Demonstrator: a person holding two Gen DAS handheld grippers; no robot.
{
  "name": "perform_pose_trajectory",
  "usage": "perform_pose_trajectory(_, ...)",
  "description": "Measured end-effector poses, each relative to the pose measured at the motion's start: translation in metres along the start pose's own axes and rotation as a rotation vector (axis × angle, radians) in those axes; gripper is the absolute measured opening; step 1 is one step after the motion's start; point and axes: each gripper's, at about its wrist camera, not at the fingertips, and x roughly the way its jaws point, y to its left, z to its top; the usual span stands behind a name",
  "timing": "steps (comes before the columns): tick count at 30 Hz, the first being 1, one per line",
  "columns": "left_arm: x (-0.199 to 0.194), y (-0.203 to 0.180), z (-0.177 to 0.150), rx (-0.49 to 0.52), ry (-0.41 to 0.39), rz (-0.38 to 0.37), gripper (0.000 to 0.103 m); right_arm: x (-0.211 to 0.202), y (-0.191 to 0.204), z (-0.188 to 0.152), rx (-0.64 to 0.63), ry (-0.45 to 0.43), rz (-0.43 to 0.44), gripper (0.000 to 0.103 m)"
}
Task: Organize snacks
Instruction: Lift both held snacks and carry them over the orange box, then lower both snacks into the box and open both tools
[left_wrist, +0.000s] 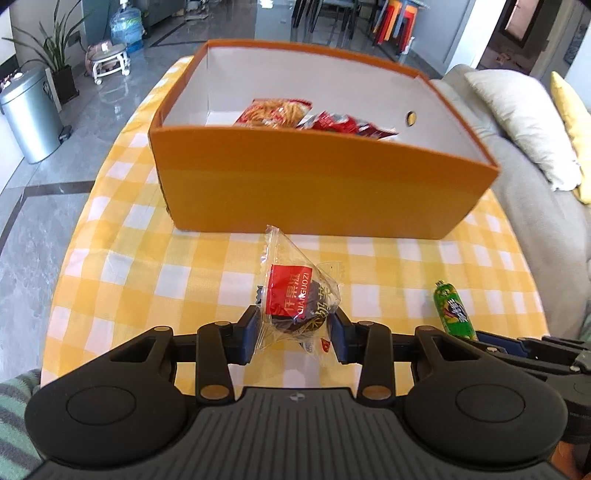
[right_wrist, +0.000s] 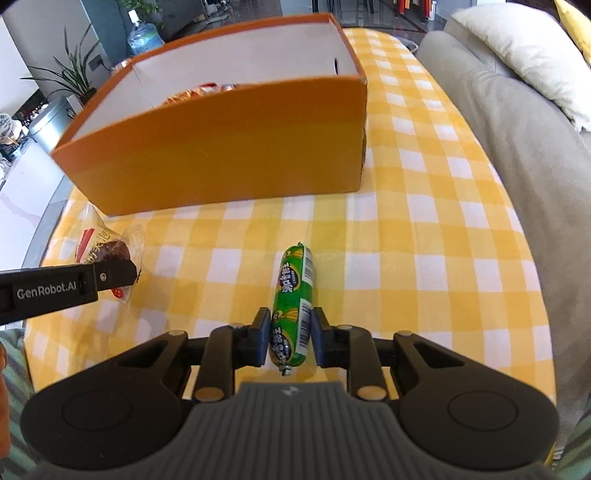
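Observation:
My left gripper (left_wrist: 293, 326) is shut on a clear-wrapped dark cake with a red label (left_wrist: 291, 299), held just above the yellow checked tablecloth (left_wrist: 166, 266). The same cake (right_wrist: 107, 251) and left gripper (right_wrist: 122, 275) show at the left of the right wrist view. My right gripper (right_wrist: 290, 330) is shut on a green sausage stick (right_wrist: 291, 295) that points away from me. That sausage (left_wrist: 454, 312) shows at the right of the left wrist view. An orange box (left_wrist: 314, 192) with white inner walls stands ahead, holding red snack packets (left_wrist: 306, 118).
A grey sofa (right_wrist: 517, 122) with a pale cushion (right_wrist: 524, 51) borders the table on the right. Off the table's left lie a metal bin (left_wrist: 29, 110), a plant (left_wrist: 59, 55) and a water bottle (left_wrist: 125, 26). Bare cloth lies before the box (right_wrist: 221, 162).

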Motion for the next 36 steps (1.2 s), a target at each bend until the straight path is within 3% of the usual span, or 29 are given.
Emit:
perform_pose_trajectory(11,-0.045,-0.016,0.012,0.023,-0.108,-0.054,0.044,-0.056,-0.001,0.006,0.004,-0.119,0.039,0.02)
perform_pose_trajectory(22,-0.064,-0.019,0.065,0.072,-0.189,-0.104,0.044,-0.09,-0.015,0.043,-0.005,-0.233,0.118,0.02)
perform_pose_trajectory(29,-0.051,-0.013,0.108,0.075,-0.16,-0.157,0.044,-0.09,-0.014,0.089,-0.055,-0.244,0.143,0.02)
perform_pose_trajectory(36,-0.01,-0.006,0.143,0.089,-0.064,-0.138,0.044,-0.059,-0.005,0.137,-0.106,-0.19,0.135,0.02)
